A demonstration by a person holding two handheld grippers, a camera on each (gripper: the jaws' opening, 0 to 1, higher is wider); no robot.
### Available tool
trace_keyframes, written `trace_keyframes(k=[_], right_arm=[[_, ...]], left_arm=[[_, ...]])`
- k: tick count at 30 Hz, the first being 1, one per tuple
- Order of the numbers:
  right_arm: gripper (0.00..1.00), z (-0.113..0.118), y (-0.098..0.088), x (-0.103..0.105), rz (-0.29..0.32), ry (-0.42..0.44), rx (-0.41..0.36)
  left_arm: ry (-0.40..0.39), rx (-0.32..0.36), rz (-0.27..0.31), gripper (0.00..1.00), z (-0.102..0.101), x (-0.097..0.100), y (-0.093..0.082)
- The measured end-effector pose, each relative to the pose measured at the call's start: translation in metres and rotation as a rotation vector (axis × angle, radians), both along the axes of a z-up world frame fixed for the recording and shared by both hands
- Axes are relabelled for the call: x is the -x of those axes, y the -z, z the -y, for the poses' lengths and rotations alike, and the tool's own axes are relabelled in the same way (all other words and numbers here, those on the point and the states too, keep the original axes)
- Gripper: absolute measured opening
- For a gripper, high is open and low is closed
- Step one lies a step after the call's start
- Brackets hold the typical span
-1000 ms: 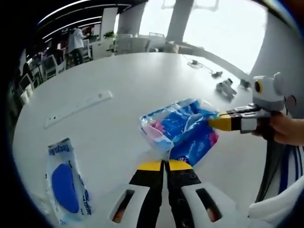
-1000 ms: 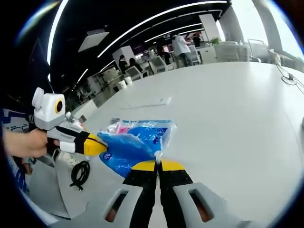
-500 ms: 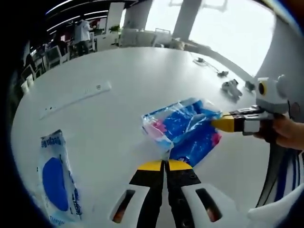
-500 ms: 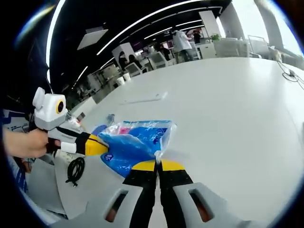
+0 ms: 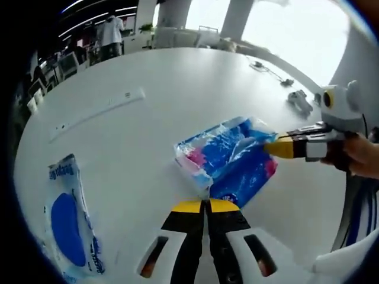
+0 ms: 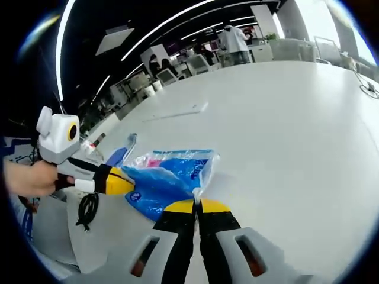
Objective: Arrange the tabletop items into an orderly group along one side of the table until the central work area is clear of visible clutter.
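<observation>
Both cameras have tilted a little lower toward the white table (image 5: 148, 136) since a second ago, while the blue plastic pack (image 5: 228, 160) keeps its place between the two tools. Left gripper (image 5: 205, 204) has its yellow-tipped jaws pressed together on the pack's near corner, and right gripper (image 6: 198, 205) is likewise clamped on the opposite edge, so the pack hangs stretched just above the table. Another blue-and-white pouch (image 5: 68, 228) lies flat, well apart from it.
</observation>
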State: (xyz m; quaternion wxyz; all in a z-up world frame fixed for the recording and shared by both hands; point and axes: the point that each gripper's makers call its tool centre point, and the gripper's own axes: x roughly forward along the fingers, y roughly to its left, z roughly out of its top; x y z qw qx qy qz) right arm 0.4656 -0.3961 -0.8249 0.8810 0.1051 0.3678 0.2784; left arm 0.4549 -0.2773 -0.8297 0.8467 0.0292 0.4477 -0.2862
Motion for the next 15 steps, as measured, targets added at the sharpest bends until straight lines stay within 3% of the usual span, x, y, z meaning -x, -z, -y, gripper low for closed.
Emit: trace_keyframes(k=[15], right_arm=[[0.00,-0.001,0.011,-0.001,-0.024,-0.008,0.031]], left_arm=[[-0.016,0.010,-0.027,0.00,-0.002,-0.004,0.015]])
